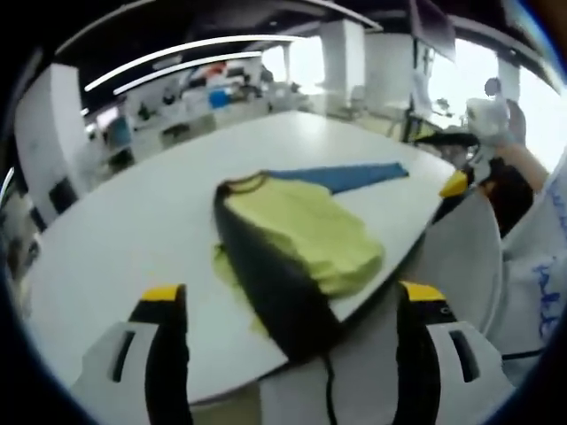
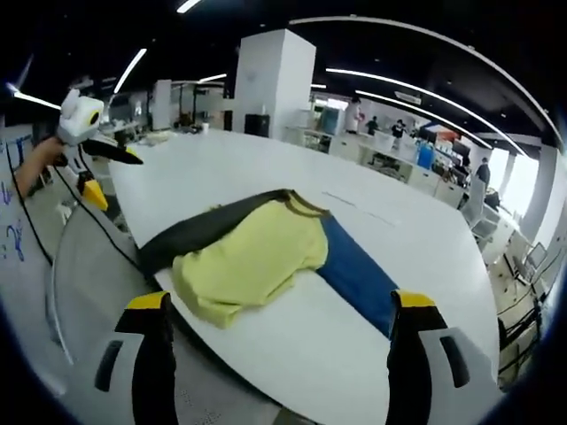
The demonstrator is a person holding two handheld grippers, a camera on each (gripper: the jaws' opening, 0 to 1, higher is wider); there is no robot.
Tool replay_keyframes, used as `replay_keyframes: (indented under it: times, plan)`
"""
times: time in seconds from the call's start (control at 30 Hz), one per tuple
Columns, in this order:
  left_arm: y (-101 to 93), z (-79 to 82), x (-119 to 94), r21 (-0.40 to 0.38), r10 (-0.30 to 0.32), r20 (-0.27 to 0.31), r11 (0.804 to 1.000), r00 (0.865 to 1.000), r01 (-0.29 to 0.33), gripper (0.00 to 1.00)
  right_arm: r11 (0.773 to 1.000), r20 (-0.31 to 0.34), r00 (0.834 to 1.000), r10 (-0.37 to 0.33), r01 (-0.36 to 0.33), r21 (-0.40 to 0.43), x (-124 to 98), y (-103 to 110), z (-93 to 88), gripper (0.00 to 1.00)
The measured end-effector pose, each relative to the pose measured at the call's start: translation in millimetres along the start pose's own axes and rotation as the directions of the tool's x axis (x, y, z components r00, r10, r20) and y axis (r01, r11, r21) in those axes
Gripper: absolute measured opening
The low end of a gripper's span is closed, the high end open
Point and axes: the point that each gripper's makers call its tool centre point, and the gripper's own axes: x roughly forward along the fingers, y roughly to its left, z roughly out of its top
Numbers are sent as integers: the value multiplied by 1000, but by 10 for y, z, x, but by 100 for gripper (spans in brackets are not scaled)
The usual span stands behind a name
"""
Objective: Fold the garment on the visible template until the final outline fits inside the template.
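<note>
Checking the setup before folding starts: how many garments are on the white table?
1. The yellow and dark garment lies near the table edge, partly covering a blue template. More could be hidden beneath it.

No text, label, brand or number can be read in either view. In the left gripper view, blue handwritten marks run down a white board (image 1: pixel 551 266) at the right edge, too blurred to make out. In the right gripper view, similar blue scribbles sit on a white board (image 2: pixel 16 235) at the left edge, equally illegible. The yellow, dark grey and blue folded garment (image 1: pixel 297 235) on the white round surface (image 1: pixel 133 230) carries no readable print or tag. Screens and signs on the far desks are too small and blurred to read.
</note>
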Motion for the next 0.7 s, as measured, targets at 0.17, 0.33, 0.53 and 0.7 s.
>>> replay_keyframes:
  times: [0.17, 0.33, 0.53, 0.7]
  plan:
    - [-34, -120, 49, -96, -43, -49, 995, 998, 38, 81, 1000, 4, 1000, -3, 3, 13, -26, 17, -20, 100]
    - [-12, -333, 158, -120, -52, -123, 992, 991, 37, 81, 1000, -22, 1000, 3, -3, 6, 18, 27, -118, 100]
    - [-130, -478, 288, -217, -134, -152, 971, 979, 100, 67, 1000, 4, 1000, 3, -3, 7, 0, -8, -58, 100]
    - [-73, -675, 337, -197, -113, -230, 978, 967, 67, 60, 1000, -5, 1000, 0, 0, -11, -6, -20, -60, 100]
